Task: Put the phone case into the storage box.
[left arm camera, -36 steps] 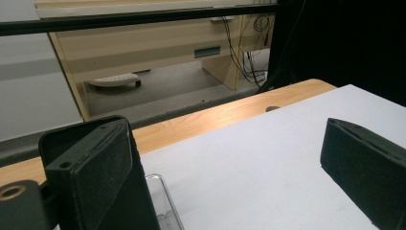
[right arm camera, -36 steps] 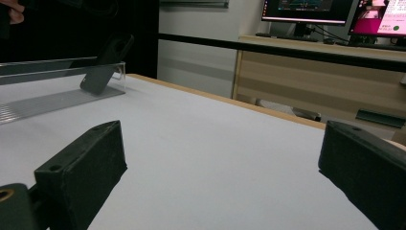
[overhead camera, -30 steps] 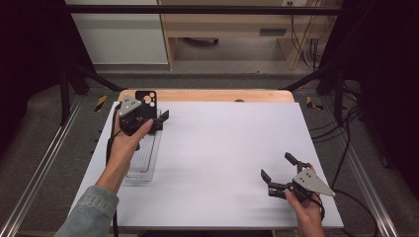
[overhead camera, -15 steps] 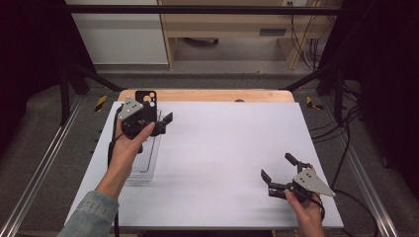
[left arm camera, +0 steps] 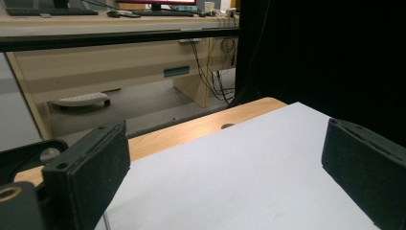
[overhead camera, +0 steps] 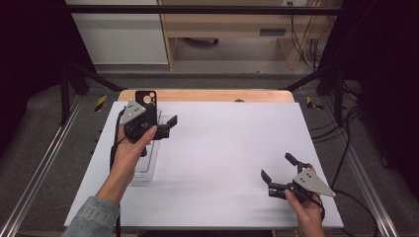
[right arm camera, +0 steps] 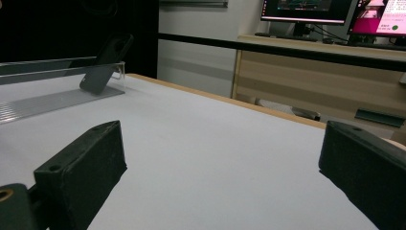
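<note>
The left tongs stand wide apart over the white table, holding nothing.

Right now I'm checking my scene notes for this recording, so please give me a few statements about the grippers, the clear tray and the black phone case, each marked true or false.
1. The left gripper holds the black phone case. False: its jaws are open and empty.
2. The clear ribbed plastic tray lies at the left of the white table. True.
3. The right gripper is open. True.
4. The phone case lies flat mid-table. False: it leans upright at the tray's far end.
</note>
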`<act>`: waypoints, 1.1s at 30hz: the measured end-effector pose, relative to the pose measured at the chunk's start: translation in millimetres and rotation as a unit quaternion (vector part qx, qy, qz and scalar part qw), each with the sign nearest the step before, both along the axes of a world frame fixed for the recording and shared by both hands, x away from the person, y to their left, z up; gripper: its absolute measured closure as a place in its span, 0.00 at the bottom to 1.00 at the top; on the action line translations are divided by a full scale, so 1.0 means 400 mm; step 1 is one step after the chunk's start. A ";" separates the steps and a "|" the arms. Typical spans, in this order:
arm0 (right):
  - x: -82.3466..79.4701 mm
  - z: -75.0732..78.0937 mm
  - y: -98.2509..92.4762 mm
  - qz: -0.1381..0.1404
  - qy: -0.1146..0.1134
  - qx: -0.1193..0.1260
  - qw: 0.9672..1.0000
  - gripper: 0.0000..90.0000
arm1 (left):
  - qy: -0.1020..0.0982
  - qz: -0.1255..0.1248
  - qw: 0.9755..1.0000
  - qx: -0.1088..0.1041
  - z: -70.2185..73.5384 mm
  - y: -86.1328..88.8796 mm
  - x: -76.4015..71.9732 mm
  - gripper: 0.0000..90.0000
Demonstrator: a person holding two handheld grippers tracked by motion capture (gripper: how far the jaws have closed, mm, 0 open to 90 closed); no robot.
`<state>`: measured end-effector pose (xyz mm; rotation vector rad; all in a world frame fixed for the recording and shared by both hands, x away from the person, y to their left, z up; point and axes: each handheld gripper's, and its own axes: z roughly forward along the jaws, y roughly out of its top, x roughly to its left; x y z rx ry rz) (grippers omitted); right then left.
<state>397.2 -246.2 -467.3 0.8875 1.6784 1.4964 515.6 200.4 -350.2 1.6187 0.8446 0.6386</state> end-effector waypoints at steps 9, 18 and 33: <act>0.000 0.000 0.000 0.000 0.000 0.000 1.000 0.03 | -0.003 -0.007 1.000 -0.014 -0.001 -0.008 -0.022 0.03; 0.000 0.000 0.001 0.001 0.000 -0.001 1.000 0.03 | -0.011 -0.009 1.000 -0.015 -0.006 -0.015 -0.053 0.03; -0.001 0.000 0.001 0.000 0.001 -0.001 1.000 0.03 | -0.029 -0.013 0.999 0.012 -0.018 -0.045 -0.131 0.03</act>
